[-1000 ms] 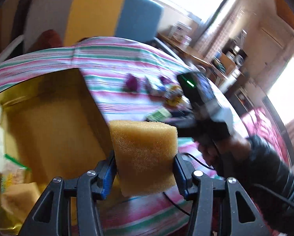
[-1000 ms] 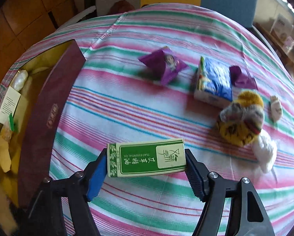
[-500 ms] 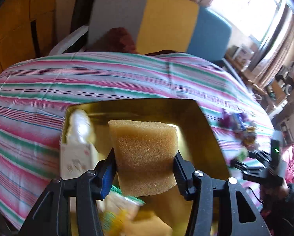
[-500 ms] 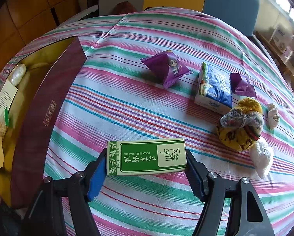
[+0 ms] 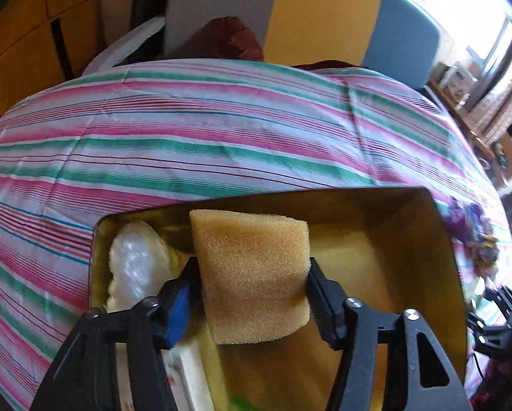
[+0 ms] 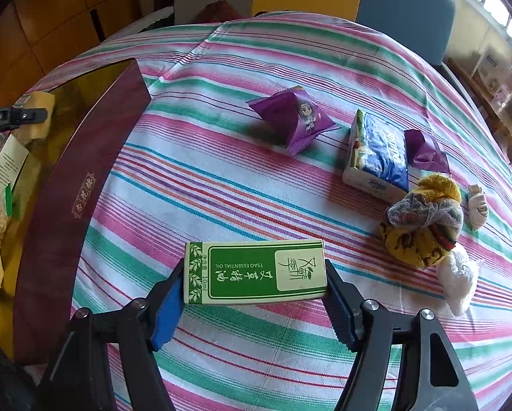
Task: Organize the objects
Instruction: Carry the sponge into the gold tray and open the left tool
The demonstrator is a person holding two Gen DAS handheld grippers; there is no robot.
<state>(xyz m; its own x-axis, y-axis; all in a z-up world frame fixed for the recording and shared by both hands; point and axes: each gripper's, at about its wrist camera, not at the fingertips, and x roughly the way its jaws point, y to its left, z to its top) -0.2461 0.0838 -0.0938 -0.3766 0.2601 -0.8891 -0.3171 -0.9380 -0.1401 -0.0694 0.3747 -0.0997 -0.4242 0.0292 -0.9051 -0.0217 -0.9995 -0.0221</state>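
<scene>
your left gripper point(image 5: 252, 286) is over the open box point(image 5: 440, 239), and its jaws are opening right now with the yellow sponge point(image 5: 252, 277) between them; the sponge sits upright, both pads at its sides, and you can't tell whether they press on it. under the left finger point(image 5: 177, 308) lies a white carton point(image 5: 187, 370), and just beyond it a crinkled white plastic bundle point(image 5: 136, 263) rests in the box's near-left corner. the gold lining of the box shows bare to the right of the sponge. past the far wall of the box the striped tablecloth point(image 5: 221, 130) runs to the table edge, with a grey, yellow and blue chair back point(image 5: 317, 17) behind it.

your right gripper point(image 6: 254, 296) is pinching the green essential oil box point(image 6: 256, 270) by its two short ends, held flat above the cloth with its print upside down to you. to its right lie a yellow knitted bundle point(image 6: 423, 226) and a white plastic wad point(image 6: 458, 277), just beside each other. farther out sits a blue tissue pack point(image 6: 379, 154), with one purple snack packet point(image 6: 295, 120) to its left and another purple packet point(image 6: 425, 150) touching its right side. at the left the box's maroon wall point(image 6: 71, 185) stands well apart from the green box, and the sponge shows at its far end.
</scene>
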